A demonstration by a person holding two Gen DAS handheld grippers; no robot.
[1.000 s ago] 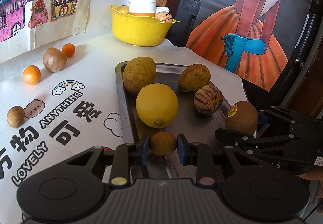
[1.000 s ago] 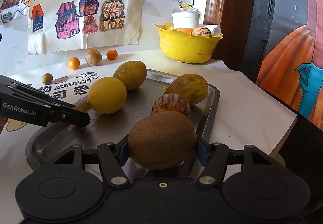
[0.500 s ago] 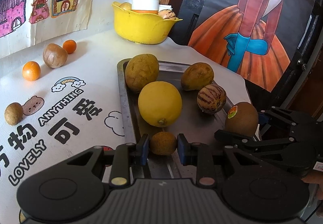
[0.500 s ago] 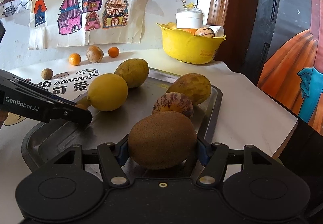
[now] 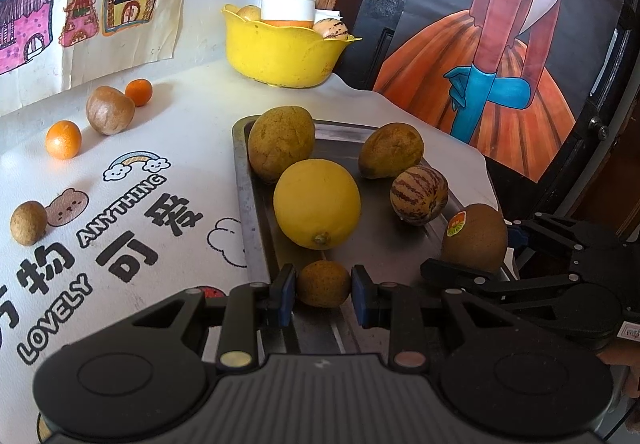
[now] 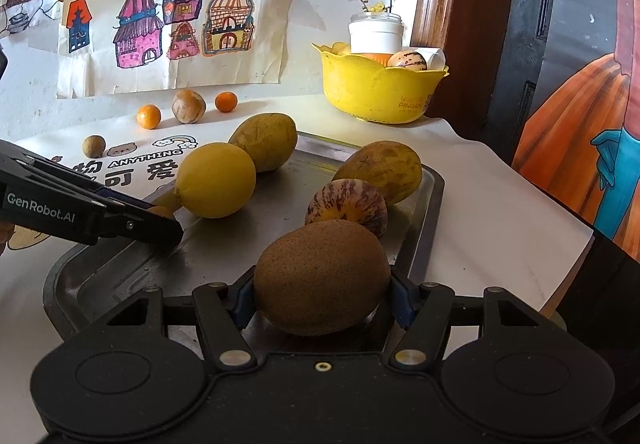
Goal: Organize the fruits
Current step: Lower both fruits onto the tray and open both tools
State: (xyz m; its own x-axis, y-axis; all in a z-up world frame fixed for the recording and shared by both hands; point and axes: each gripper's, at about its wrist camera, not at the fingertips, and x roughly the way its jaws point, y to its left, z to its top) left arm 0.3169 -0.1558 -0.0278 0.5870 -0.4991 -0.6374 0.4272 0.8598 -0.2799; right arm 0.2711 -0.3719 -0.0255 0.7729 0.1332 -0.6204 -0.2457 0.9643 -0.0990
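Observation:
A metal tray [image 5: 242,179] [image 6: 432,195] holds a yellow lemon [image 5: 316,202] [image 6: 216,179], two green-brown fruits [image 5: 281,142] [image 5: 391,150] and a striped melon-like fruit [image 5: 419,195] [image 6: 346,205]. My left gripper [image 5: 323,294] is shut on a small brown round fruit [image 5: 323,283] over the tray's near left edge; it also shows in the right wrist view [image 6: 132,222]. My right gripper [image 6: 322,296] is shut on a kiwi [image 6: 322,276] [image 5: 474,244] over the tray's near right corner.
Two small oranges [image 5: 63,139] [image 5: 139,92], a brown fruit [image 5: 109,109] and a small brown fruit [image 5: 28,217] lie on the white printed cloth at left. A yellow bowl [image 5: 280,51] [image 6: 376,91] with a jar and fruit stands at the back. The table's edge runs along the right.
Both grippers have held their fruits throughout. The left wrist view has shifted slightly, the tray now sitting a little higher and closer; the kiwi stays by the tray's right corner.

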